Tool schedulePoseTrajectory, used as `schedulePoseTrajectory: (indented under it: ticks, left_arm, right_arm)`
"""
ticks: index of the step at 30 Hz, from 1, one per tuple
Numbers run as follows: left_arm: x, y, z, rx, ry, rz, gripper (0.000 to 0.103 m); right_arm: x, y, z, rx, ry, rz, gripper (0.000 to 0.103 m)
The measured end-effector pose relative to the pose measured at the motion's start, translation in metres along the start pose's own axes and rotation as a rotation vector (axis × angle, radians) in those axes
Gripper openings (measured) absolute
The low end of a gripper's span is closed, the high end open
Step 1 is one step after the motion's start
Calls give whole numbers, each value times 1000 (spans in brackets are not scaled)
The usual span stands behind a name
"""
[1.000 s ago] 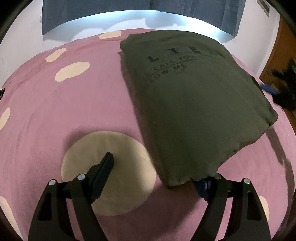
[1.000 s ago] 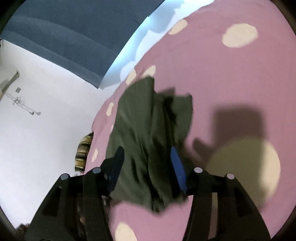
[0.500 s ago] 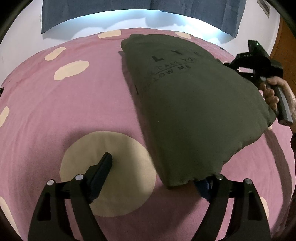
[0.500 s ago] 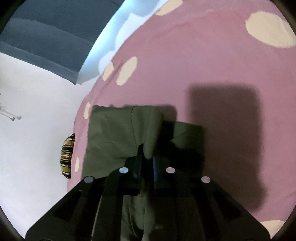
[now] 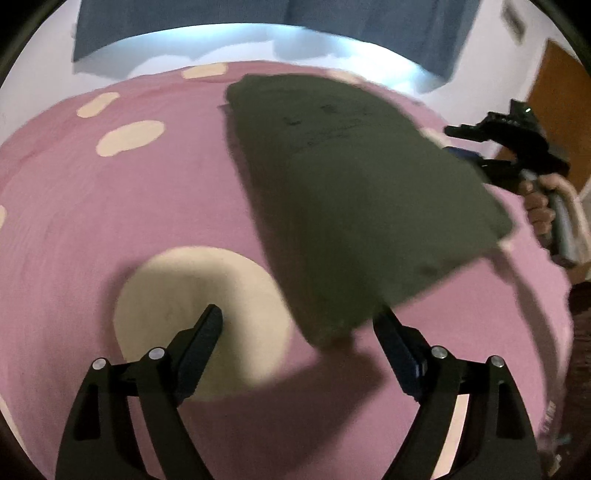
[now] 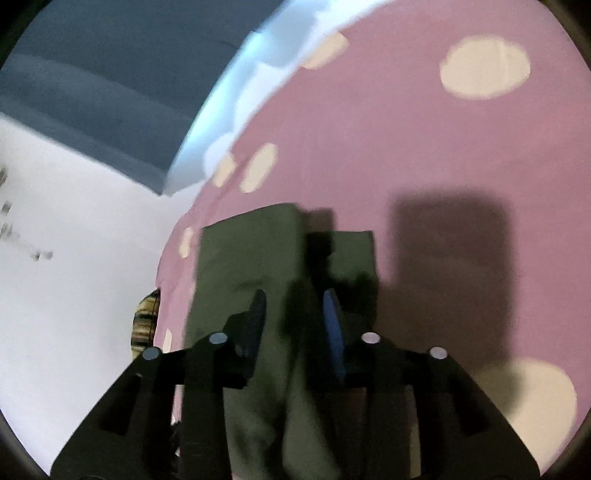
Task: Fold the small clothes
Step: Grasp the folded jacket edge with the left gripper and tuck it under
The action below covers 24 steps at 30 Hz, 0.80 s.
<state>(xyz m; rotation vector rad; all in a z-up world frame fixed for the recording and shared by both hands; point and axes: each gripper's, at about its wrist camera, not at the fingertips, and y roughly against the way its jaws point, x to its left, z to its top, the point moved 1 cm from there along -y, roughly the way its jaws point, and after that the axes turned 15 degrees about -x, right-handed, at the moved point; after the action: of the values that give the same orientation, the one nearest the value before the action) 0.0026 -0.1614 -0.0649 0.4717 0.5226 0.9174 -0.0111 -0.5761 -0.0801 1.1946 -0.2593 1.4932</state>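
Note:
A dark olive folded shirt point(image 5: 354, 192) with faint black lettering lies on the pink bedspread point(image 5: 110, 221). My left gripper point(image 5: 297, 321) stands open just above the bedspread. The shirt's near corner lies between its fingers, close to the right finger point(image 5: 391, 339). In the right wrist view the shirt point(image 6: 243, 258) lies under my right gripper point(image 6: 295, 317). Its jaws are opening, with a ridge of the cloth between the blue pads, which do not press on it. The left wrist view shows the right gripper point(image 5: 506, 147) at the shirt's far right edge, held by a hand point(image 5: 539, 210).
The bedspread carries cream dots, a large one point(image 5: 199, 317) under my left gripper. A blue curtain point(image 5: 258, 22) and white wall stand behind the bed. A wooden door point(image 5: 554, 96) is at the right. A striped object point(image 6: 146, 325) sits at the bed's edge.
The right gripper went from open over crumpled cloth to shut on a fold, and its jaws have now parted again. The left gripper has drawn back a little, uncovering its right finger from the shirt's corner.

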Motion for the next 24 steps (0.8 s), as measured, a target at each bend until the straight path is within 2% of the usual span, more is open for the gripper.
schedulePoseTrajectory:
  ticks: [4,8,11,13,15,17,19,20,21,22,24]
  left_arm:
    - [-3,29,16,-75,29,-64,83]
    - [1,15,52,-100,106,-78,83]
    - [5,-15,70,-71,163,-76,83]
    - [4,-37,78,-42,187,-102,83]
    - [5,-56,78,7,182,-72,83]
    - [12,-79,72,98,214,-52,84]
    - [21,-91,66,161,274,-67,84]
    - [25,-97,63,185,298,-77,84]
    - [26,-99,62,187,298,-80,84]
    - [25,-101,63,182,279,-74,84]
    - [17,-102,64,163,212,-44,84]
  right_arm:
    - [33,30,-15,-12,57,103,46]
    - [50,20,-30,45,22,198,49]
    - [51,-2,-39,77,6,200,49]
    - [47,-14,-46,95,-18,204,49]
    - [40,-26,-52,108,-34,188,49]
    - [31,-34,-57,122,-49,155,48]
    - [20,-40,-62,137,-65,122,38]
    - [15,-46,-64,144,-54,98,24]
    - [11,-49,-66,144,-41,72,3]
    - [2,-52,-68,138,-44,41,0]
    - [-15,-55,-70,137,-119,83,0]
